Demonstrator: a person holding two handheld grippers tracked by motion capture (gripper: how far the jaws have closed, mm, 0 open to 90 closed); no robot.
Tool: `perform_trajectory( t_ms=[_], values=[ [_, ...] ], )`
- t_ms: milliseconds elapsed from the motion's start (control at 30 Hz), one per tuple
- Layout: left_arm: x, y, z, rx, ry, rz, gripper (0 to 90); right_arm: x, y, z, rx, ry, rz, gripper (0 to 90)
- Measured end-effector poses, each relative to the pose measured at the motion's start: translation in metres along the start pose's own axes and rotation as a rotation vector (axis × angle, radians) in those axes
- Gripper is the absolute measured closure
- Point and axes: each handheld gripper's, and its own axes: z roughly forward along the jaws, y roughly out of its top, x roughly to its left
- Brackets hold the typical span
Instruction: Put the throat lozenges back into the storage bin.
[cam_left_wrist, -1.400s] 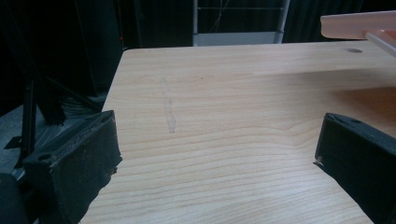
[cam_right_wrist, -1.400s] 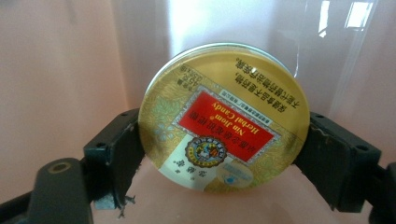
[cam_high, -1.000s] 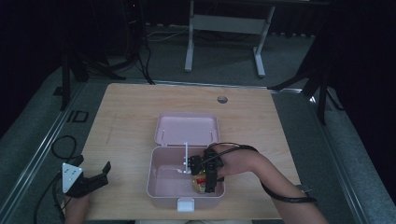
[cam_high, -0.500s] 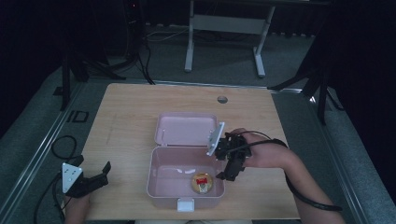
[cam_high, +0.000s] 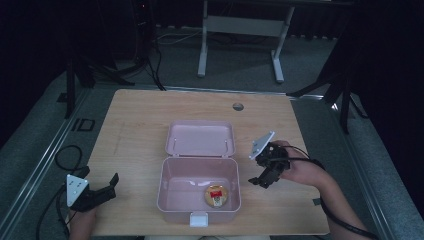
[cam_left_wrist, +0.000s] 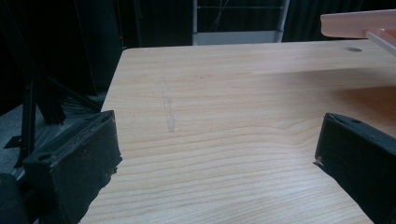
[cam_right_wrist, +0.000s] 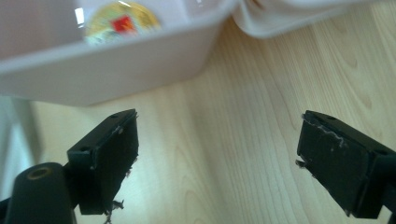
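The right gripper (cam_high: 266, 176) hangs just beside the box (cam_high: 199, 186), its jaws spread wide with nothing between them, low over the surface (cam_high: 140, 125). Just past its jaws, inside the box, lies a gold disc (cam_high: 216, 194) with a red label, seemingly set there for storing. The lid (cam_high: 200, 138) lies flung open beyond. Well apart on the other side, the left gripper (cam_high: 102, 189) rests empty and wide open, likely parked out of the way.
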Motion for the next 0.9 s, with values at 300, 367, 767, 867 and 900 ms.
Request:
perform_trajectory(
  t_ms=[300,367,767,867,900],
  values=[
    [0.000,0.000,0.000,0.000,0.001,-0.001,0.2,-0.013,-0.042,0.057,-0.068,-0.081,0.125,11.8],
    [0.000,0.000,0.000,0.000,0.000,-0.001,0.2,-0.016,-0.050,0.067,-0.078,-0.094,0.152,11.8],
    [0.000,0.000,0.000,-0.002,-0.003,-0.004,0.2,-0.036,-0.098,0.087,-0.193,-0.248,0.350,10.7],
    [0.000,0.000,0.000,-0.002,-0.002,-0.002,0.2,-0.041,-0.111,0.083,-0.251,-0.303,0.409,10.7],
    [0.000,0.000,0.000,-0.003,-0.002,-0.002,0.2,-0.042,-0.115,0.081,-0.273,-0.330,0.427,10.7]
  ],
)
